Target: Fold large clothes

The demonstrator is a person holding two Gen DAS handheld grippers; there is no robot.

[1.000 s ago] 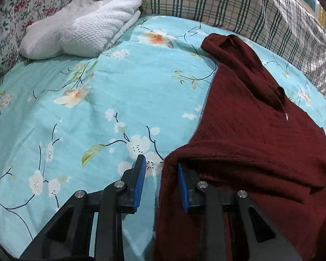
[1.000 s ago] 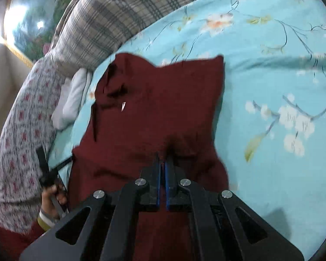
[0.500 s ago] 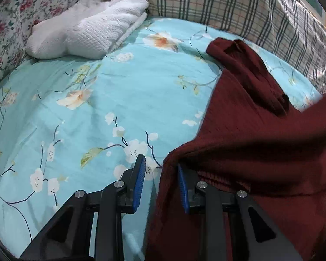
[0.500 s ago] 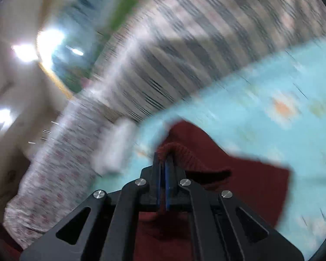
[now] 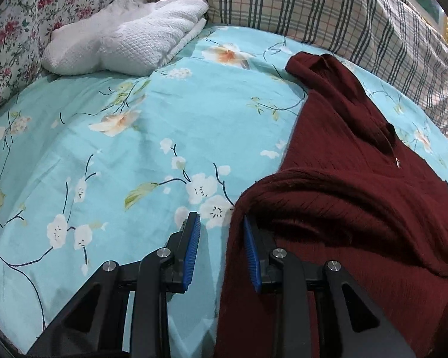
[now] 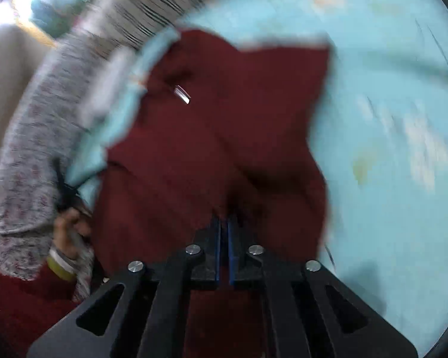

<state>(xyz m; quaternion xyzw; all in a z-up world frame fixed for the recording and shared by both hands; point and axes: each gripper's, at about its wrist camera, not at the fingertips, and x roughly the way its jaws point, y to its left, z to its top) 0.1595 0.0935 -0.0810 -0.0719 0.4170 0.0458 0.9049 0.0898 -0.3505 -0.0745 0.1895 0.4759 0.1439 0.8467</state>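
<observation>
A maroon knit sweater [image 5: 358, 179] lies on the blue flowered bedsheet [image 5: 119, 155], its collar toward the pillows and one part folded across its body. My left gripper [image 5: 219, 223] stands open at the sweater's left edge; the knit rests against the right pad and nothing is pinched. In the blurred right wrist view the sweater [image 6: 224, 134] spreads ahead. My right gripper [image 6: 224, 223] has its pads almost together on bunched knit, and its jaws are starting to open.
A folded white towel [image 5: 128, 38] lies at the back left. Plaid pillows [image 5: 313, 9] line the back, with flowered fabric [image 5: 21, 15] along the left. A person's hand [image 6: 68, 223] holds the left gripper at the sweater's left side.
The right gripper swung up with a fold of the sweater, then came back down onto the garment. The raised flap at the right of the left wrist view has dropped flat. The left gripper stayed put.
</observation>
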